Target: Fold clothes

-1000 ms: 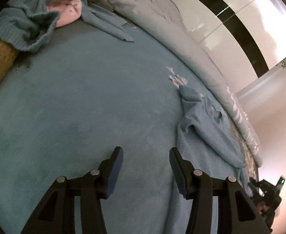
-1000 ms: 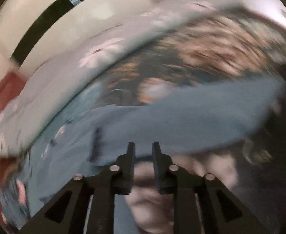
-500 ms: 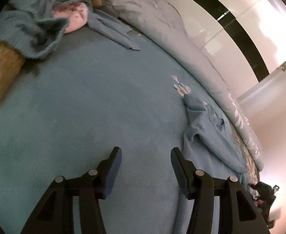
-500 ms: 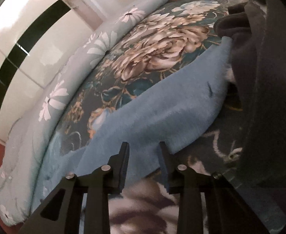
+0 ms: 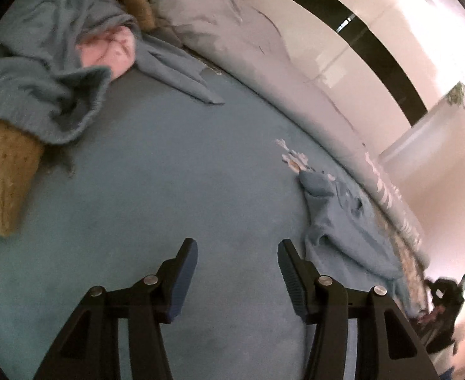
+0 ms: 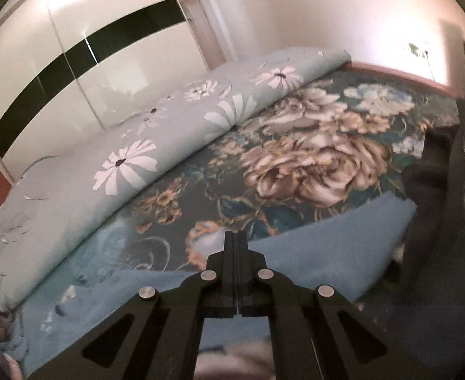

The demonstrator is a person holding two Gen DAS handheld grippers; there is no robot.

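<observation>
Bed under floral sheet, blue garment spread flat across it. My left gripper hangs open over it, holding nothing. My right gripper is fully closed at the garment's edge; grip unclear.

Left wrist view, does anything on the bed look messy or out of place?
Yes. The blue garment spread flat has one part bunched and crumpled at its right edge. At upper left, a heap of unfolded clothes lies tangled: blue knit, something pink and a mustard piece.

Bare blue garment, clothes pile beyond
</observation>
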